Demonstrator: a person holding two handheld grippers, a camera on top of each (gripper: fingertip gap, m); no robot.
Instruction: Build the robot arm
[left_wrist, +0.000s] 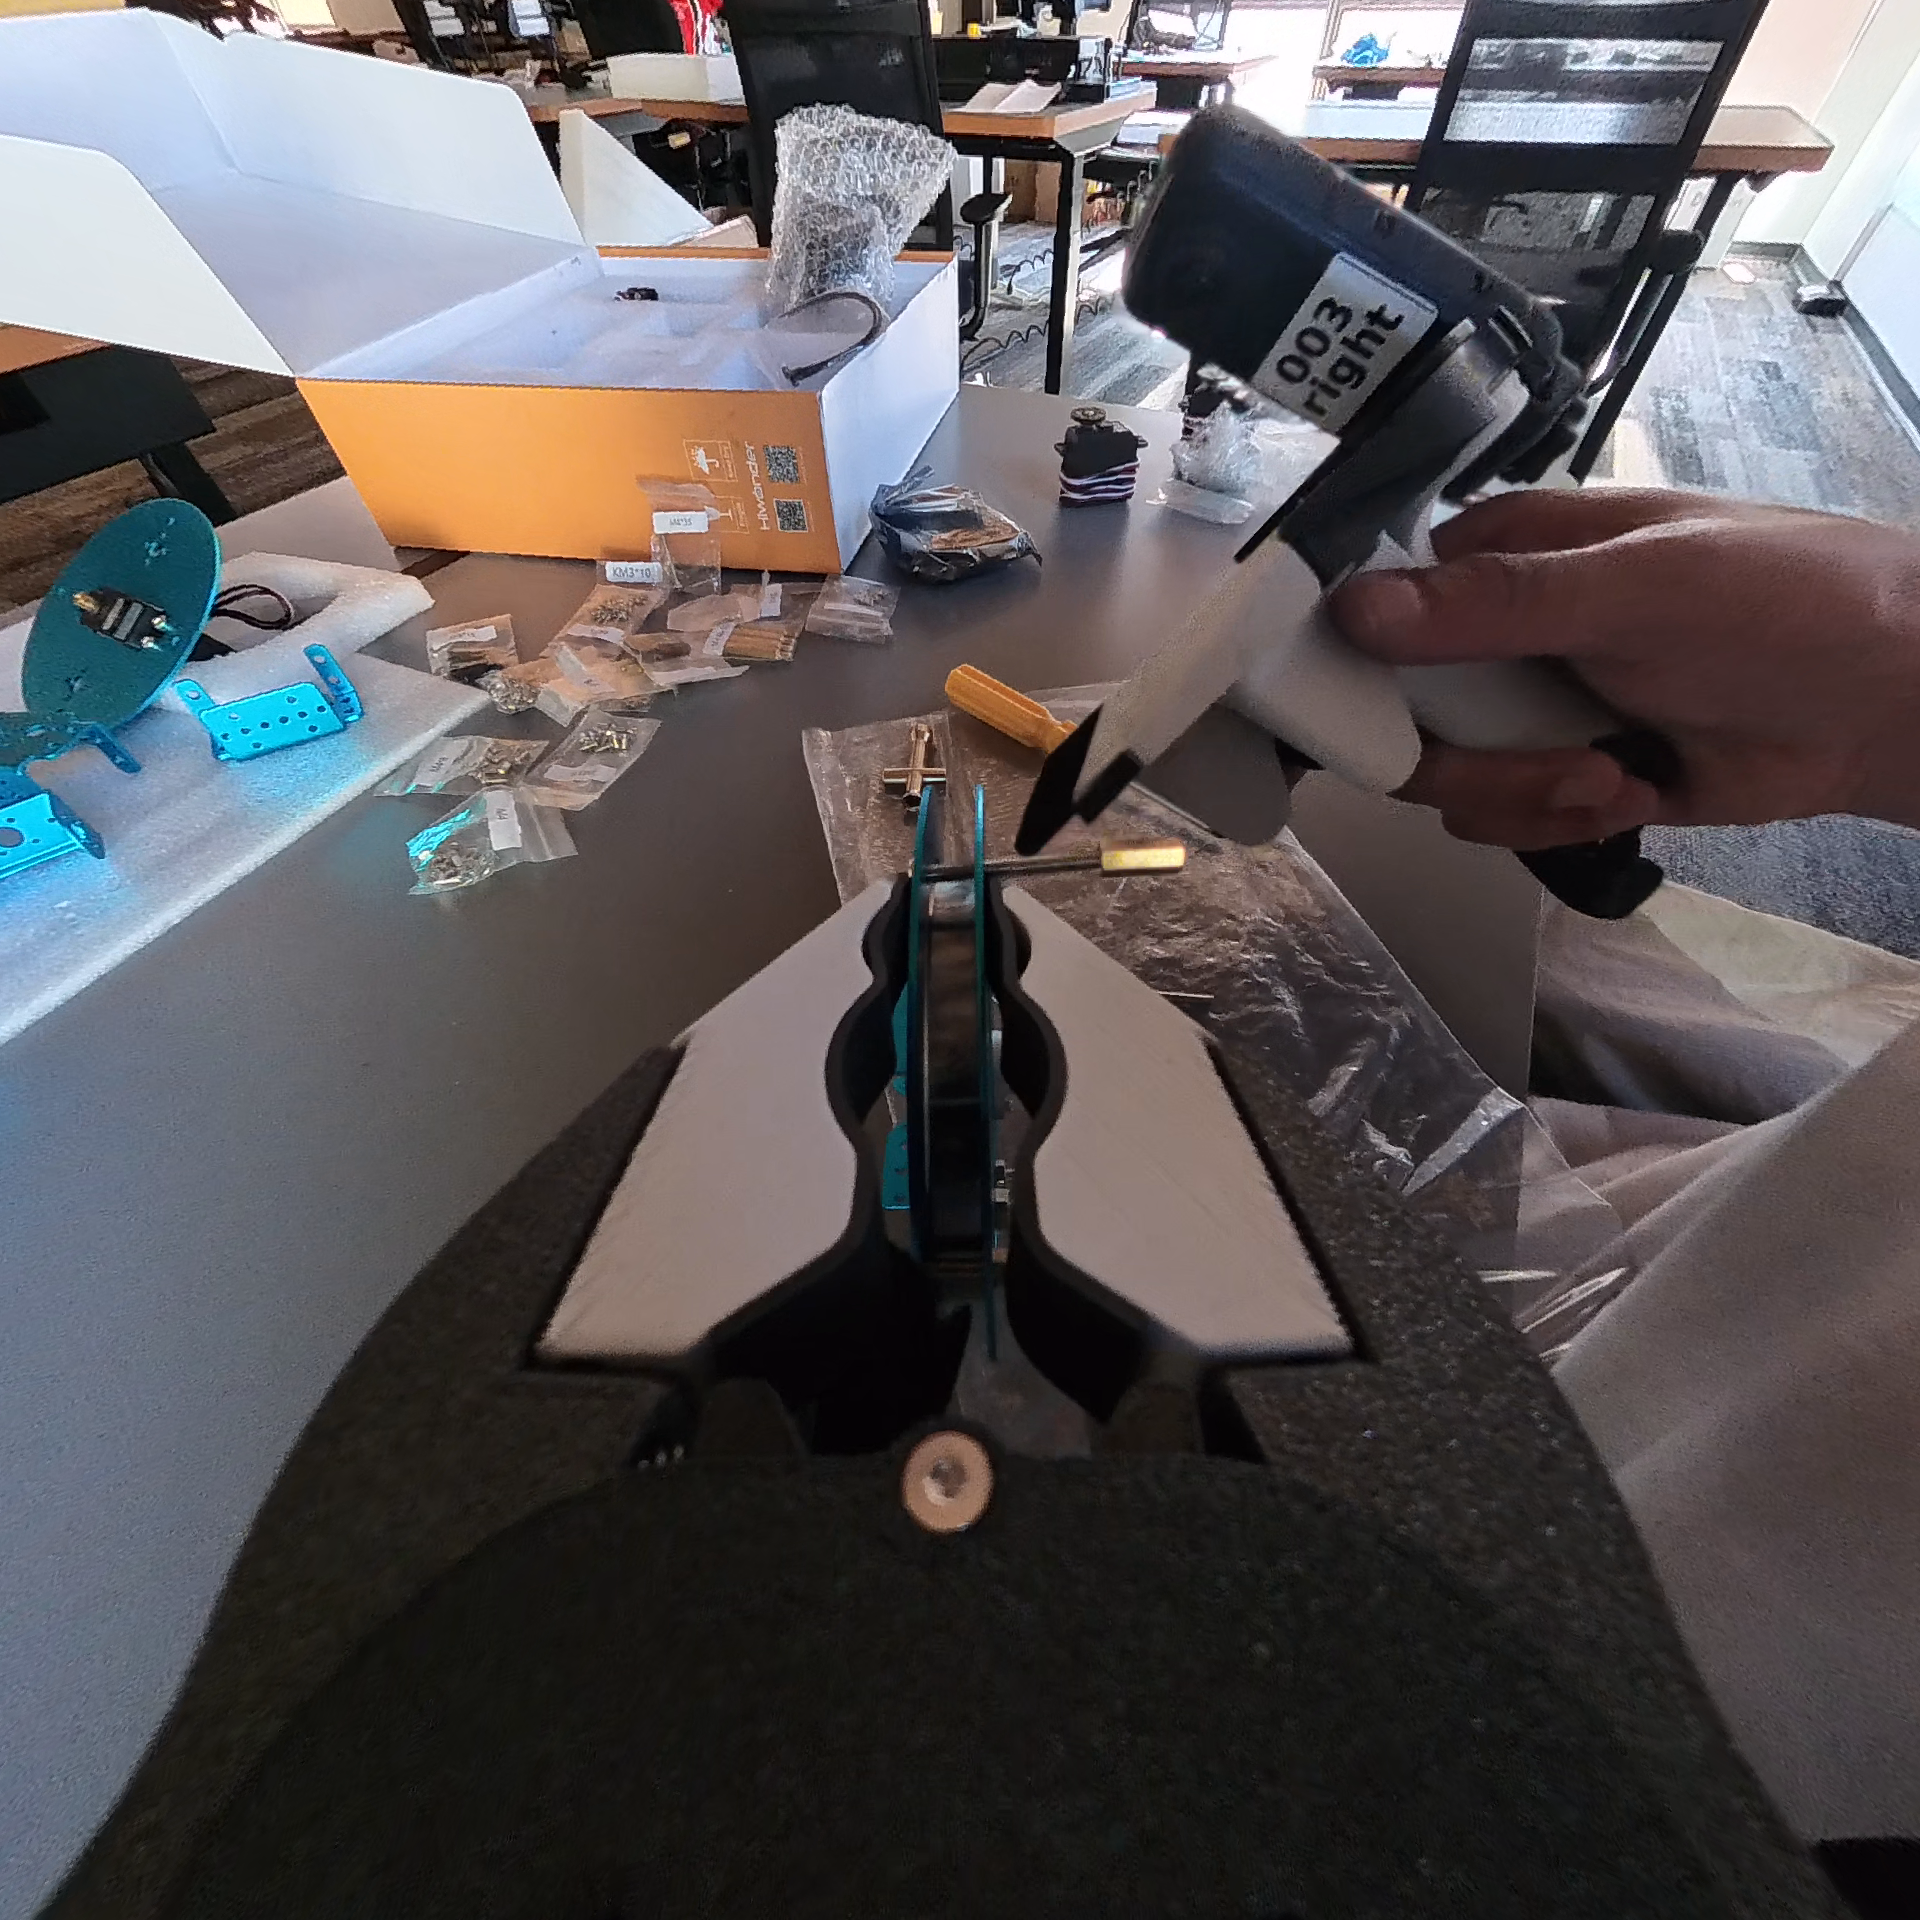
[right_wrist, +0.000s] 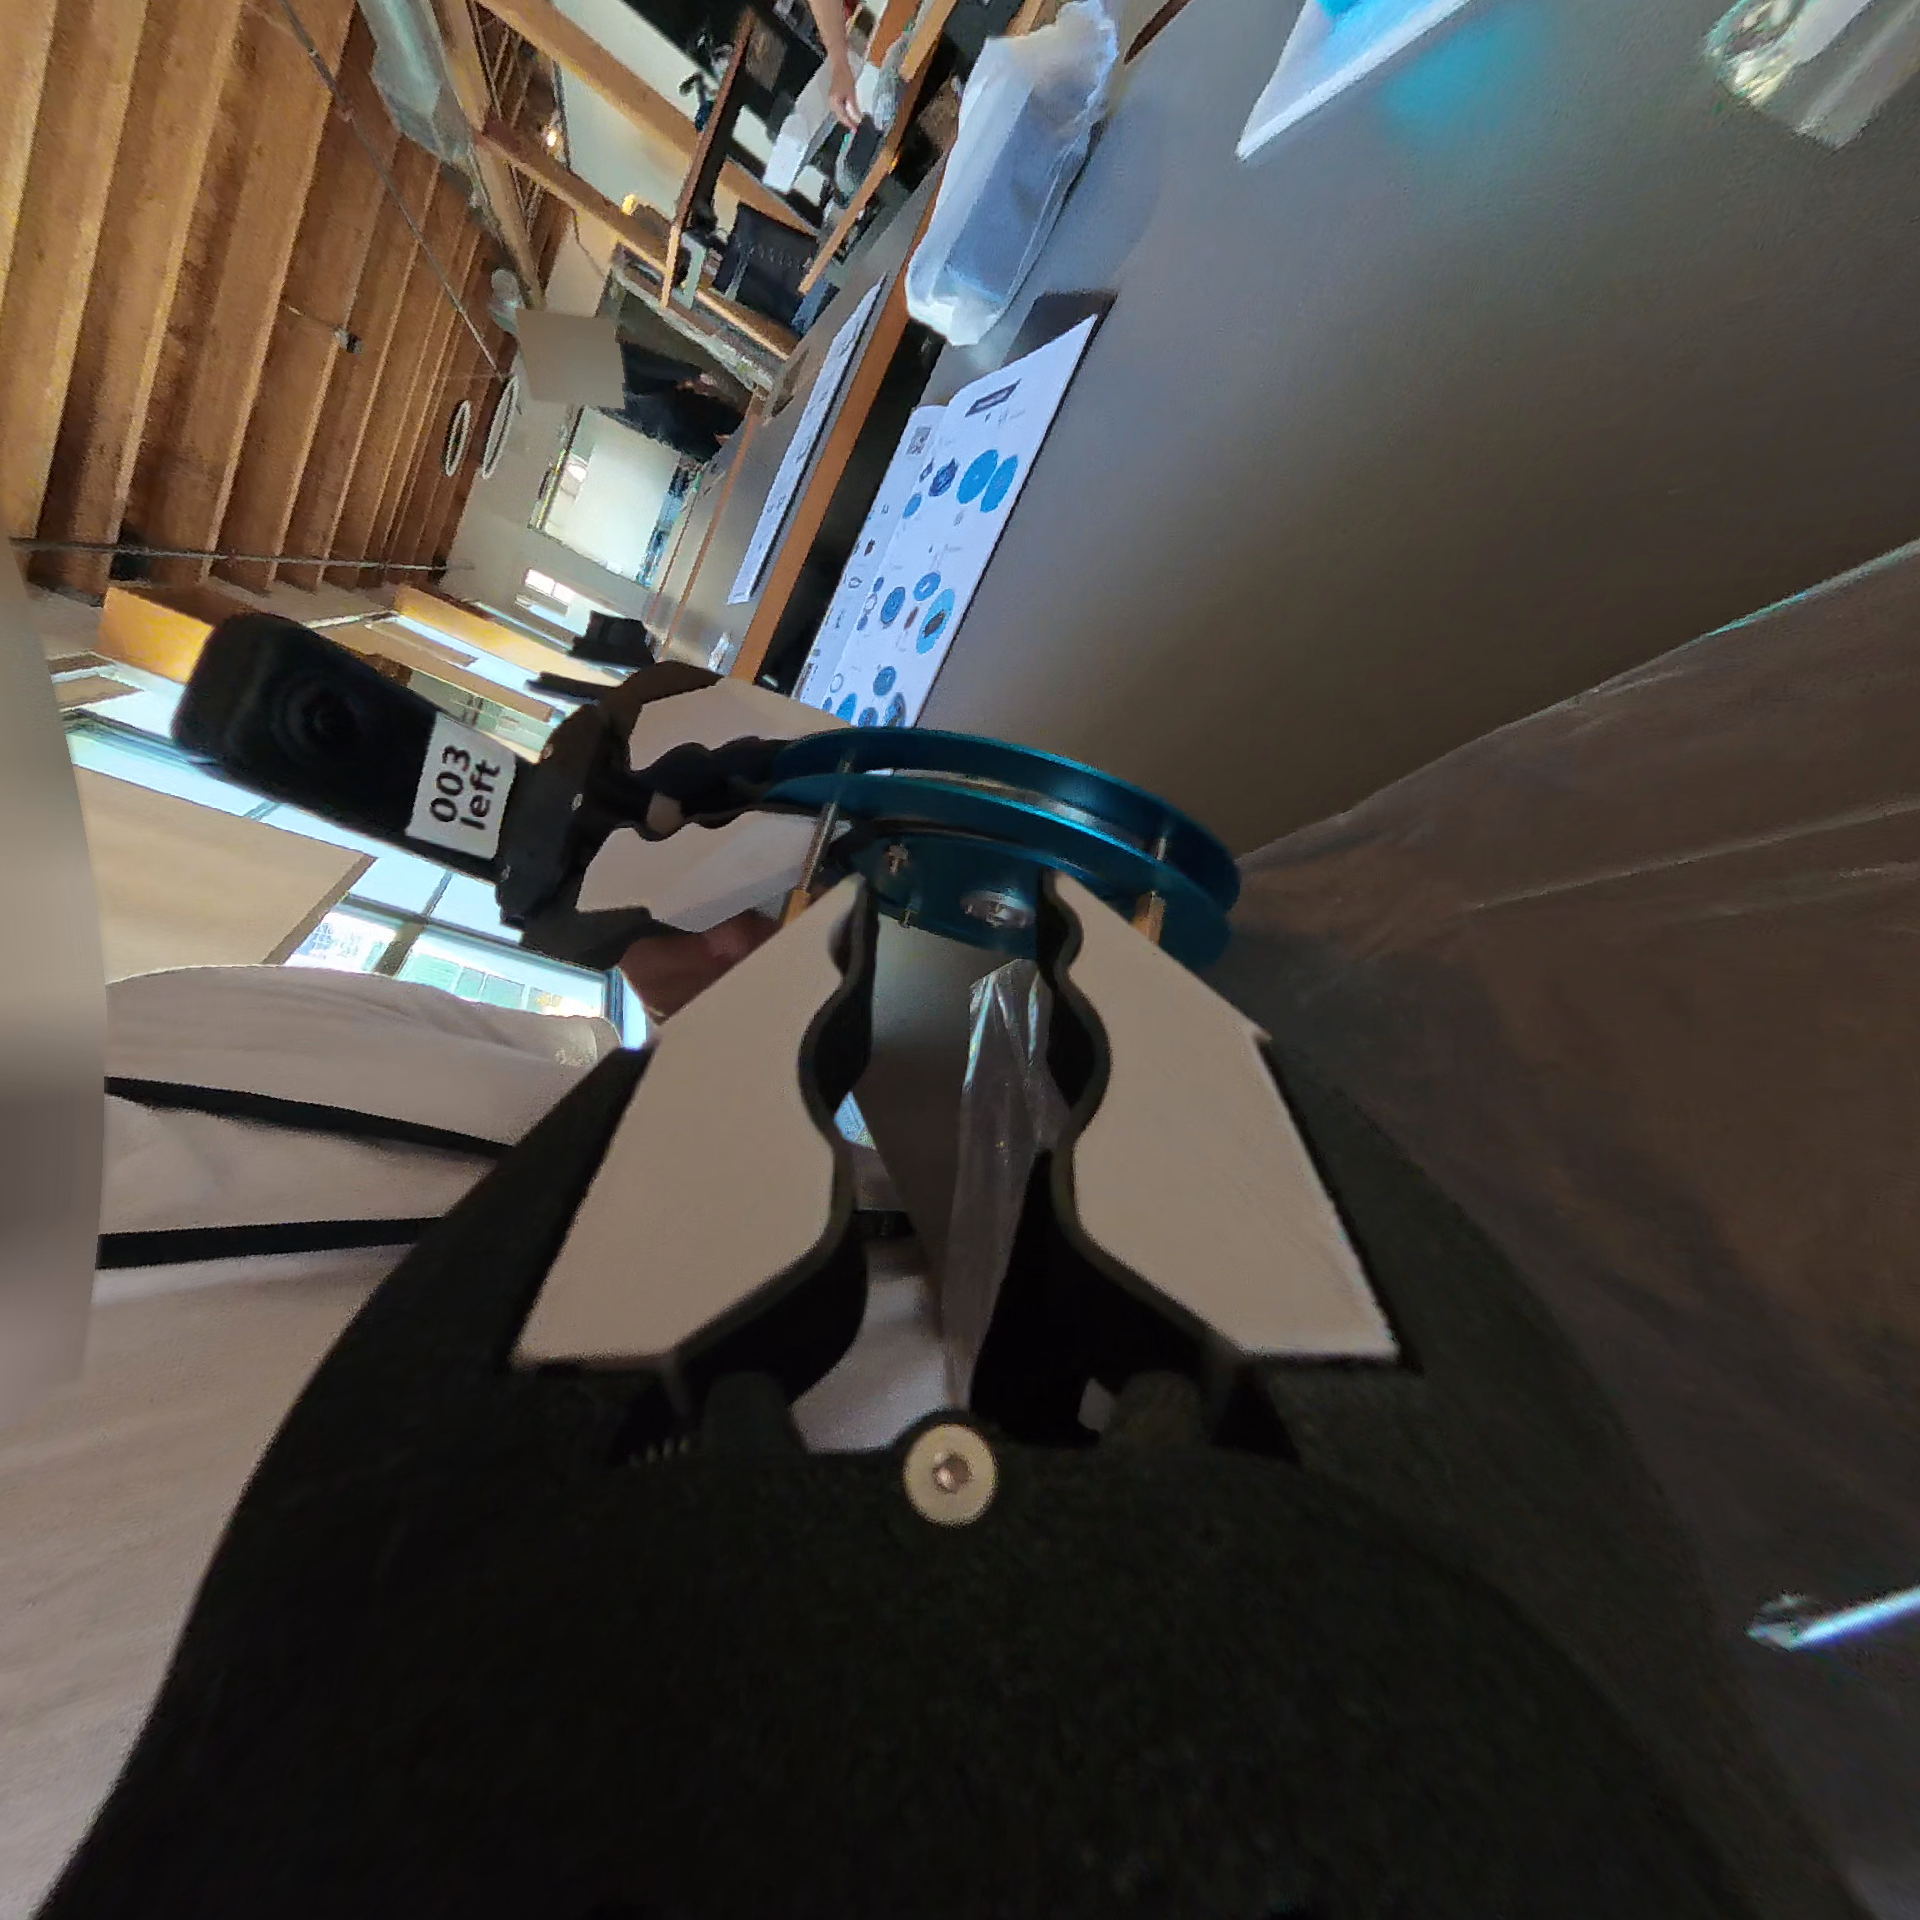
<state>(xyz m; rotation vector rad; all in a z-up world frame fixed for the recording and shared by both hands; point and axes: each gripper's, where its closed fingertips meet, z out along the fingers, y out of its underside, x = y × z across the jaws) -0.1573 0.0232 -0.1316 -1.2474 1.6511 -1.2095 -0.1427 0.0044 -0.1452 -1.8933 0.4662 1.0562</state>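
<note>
My left gripper (left_wrist: 948, 894) is shut on a blue two-disc assembly (left_wrist: 914, 1039), gripping the pair of round plates edge-on with a black part between them. A dark rod with a brass end (left_wrist: 1143, 858) sticks out of the discs to the right. My right gripper (left_wrist: 1075, 795), held by a hand (left_wrist: 1662, 665), hovers just above that rod with its fingers apart. In the right wrist view the right gripper (right_wrist: 951, 904) is open, its tips on either side of the blue hub under the discs (right_wrist: 1039, 790). The left gripper (right_wrist: 764, 784) clamps the discs' far edge.
On the grey table (left_wrist: 312, 1143) are an open orange and white box (left_wrist: 582, 468), several small bags of screws (left_wrist: 582, 675), blue brackets (left_wrist: 270, 717) on white foam, a yellow-handled screwdriver (left_wrist: 1003, 707), a cross wrench (left_wrist: 920, 769), a clear plastic bag (left_wrist: 1247, 987) and a printed sheet (right_wrist: 935, 540). Only a small space, under 4 cm, lies between the two pairs of fingers. Left tips and right tips are each some 20 centimetres from the yellow-handled screwdriver (left_wrist: 1003, 707).
</note>
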